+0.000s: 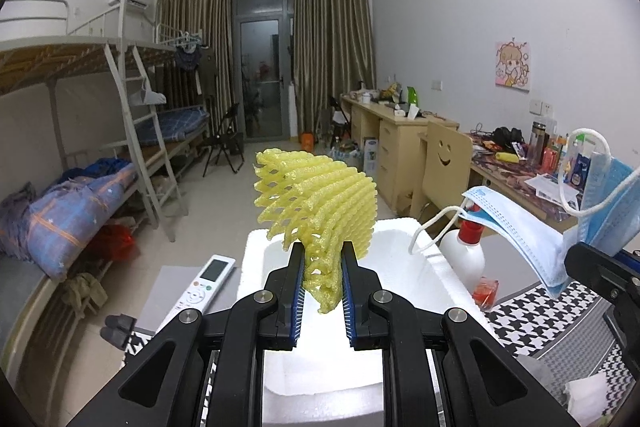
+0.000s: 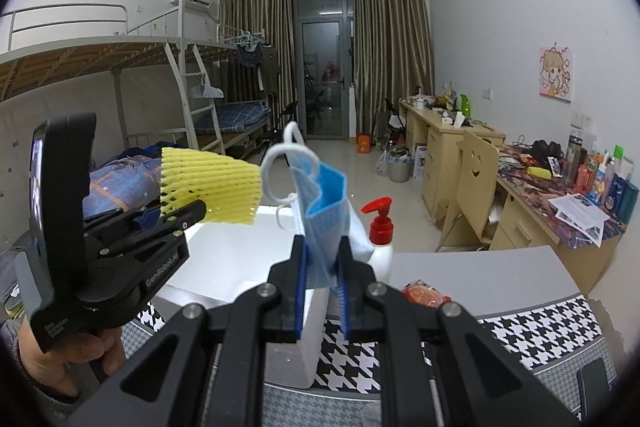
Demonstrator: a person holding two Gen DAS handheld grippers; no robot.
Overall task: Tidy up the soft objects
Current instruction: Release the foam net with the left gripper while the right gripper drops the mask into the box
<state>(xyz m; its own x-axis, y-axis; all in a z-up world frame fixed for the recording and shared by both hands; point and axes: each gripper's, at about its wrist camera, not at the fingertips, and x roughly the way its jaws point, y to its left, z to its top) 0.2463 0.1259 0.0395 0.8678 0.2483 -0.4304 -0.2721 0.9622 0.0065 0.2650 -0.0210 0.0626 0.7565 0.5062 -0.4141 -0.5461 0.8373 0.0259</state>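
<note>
Filling left tongs [image 1: 321, 269]: foam net [image 1: 316, 203]

Yellow foam net [image 1: 316, 211] w/ open lattice weave. Light blue face mask [image 2: 324, 211], pleated — white ear loops [image 2: 276, 167]. White foam box [image 1: 320, 359]. White bottle [image 2: 380, 251], red pump top. Black-and-white houndstooth cloth [image 2: 532, 335]. Black gripper arms, blue ribbed pads [image 1: 298, 301] — both grippers.

Could not see inside the white foam box [image 1: 256, 251], blocked by the yellow foam net [image 1: 316, 203] and black gripper arms. Lost the bottom of the face mask [image 2: 324, 211] between the blue pads. Cut off the hand [image 2: 60, 367] at the picture's edge. Too small to read: desk bottles [image 2: 600, 175].
</note>
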